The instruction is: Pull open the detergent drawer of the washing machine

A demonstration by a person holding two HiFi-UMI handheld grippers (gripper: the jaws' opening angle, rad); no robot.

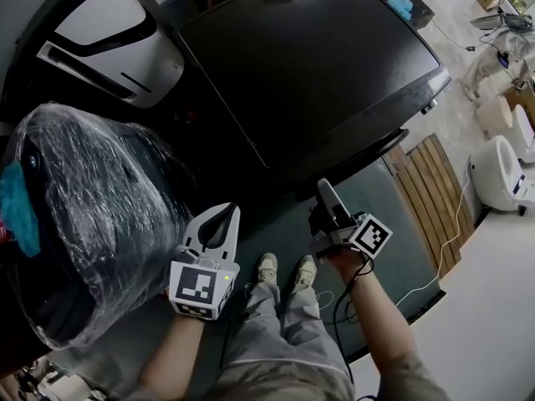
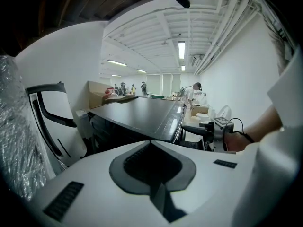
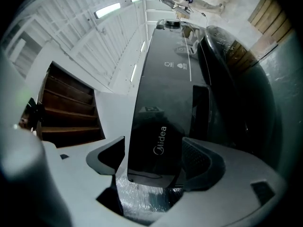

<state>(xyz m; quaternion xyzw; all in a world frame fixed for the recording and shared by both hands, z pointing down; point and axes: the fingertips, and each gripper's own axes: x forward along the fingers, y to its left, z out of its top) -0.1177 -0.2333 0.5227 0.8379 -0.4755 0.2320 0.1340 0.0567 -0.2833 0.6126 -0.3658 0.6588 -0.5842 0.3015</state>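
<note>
The black washing machine [image 1: 309, 65] fills the middle of the head view, its glossy top [image 2: 142, 112] facing me. My right gripper [image 1: 326, 189] is at its front edge, pointing level. In the right gripper view its jaws [image 3: 151, 150] stand open on either side of a glossy black front panel with a Midea logo [image 3: 158, 136]; a gap shows on the left side. My left gripper [image 1: 227, 214] hangs lower left of the machine, shut with nothing in it, tips meeting [image 2: 151, 143]. Whether the drawer is out, I cannot tell.
A large appliance wrapped in clear plastic [image 1: 84, 215] stands close on the left. A white appliance [image 1: 109, 32] sits behind it. A wooden slatted board [image 1: 435, 199] and white toilets [image 1: 501, 174] lie to the right. My feet [image 1: 284, 270] stand on a green mat [image 1: 393, 224].
</note>
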